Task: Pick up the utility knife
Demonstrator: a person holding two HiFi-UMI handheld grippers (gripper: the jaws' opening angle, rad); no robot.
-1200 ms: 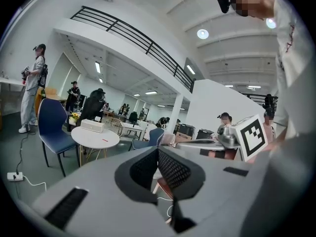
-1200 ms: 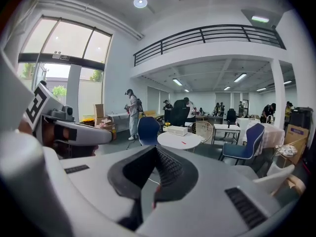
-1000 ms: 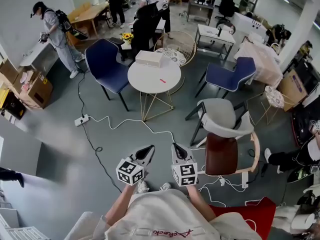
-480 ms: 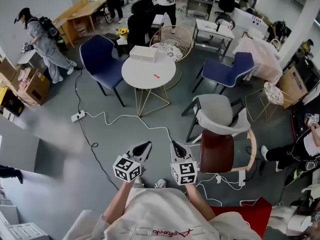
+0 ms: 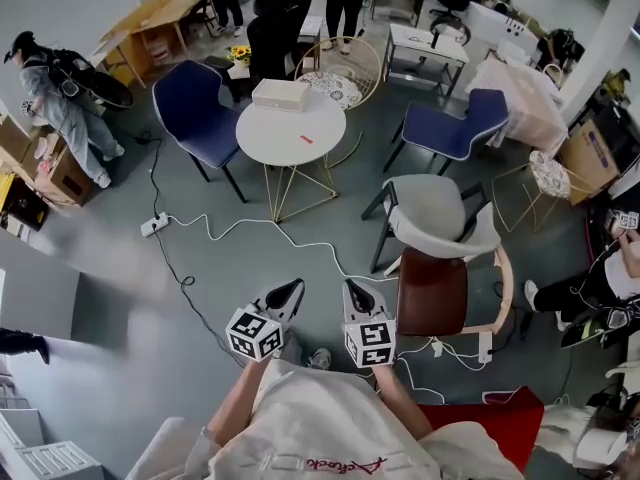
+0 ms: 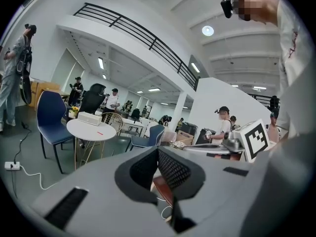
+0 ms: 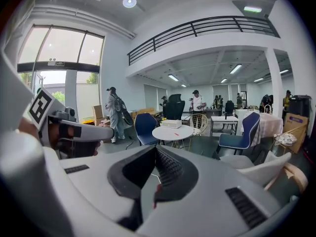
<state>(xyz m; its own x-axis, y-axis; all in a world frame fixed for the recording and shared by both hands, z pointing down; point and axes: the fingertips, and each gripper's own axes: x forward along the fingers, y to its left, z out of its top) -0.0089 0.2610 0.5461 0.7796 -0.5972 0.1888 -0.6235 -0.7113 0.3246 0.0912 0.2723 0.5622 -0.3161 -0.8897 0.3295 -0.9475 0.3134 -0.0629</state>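
The utility knife (image 5: 306,139) is a small red thing lying on a round white table (image 5: 272,133) far ahead, next to a white box (image 5: 280,94). In the left gripper view the utility knife (image 6: 100,133) shows at the far left; in the right gripper view the utility knife (image 7: 176,134) lies straight ahead. My left gripper (image 5: 296,286) and right gripper (image 5: 350,288) hang side by side over the floor, well short of the table. Both are shut and hold nothing. The left gripper (image 6: 157,151) and right gripper (image 7: 156,150) point towards the table.
A white cable (image 5: 270,230) and a power strip (image 5: 153,225) lie on the floor between me and the table. Blue chairs (image 5: 200,113) flank the table. A grey chair (image 5: 440,228) and a brown chair (image 5: 432,293) stand at my right. Several people work at the back.
In the head view the table and floor have drifted a little up and to the left. The person with the backpack has moved off to the left. Both grippers stay shut, side by side.
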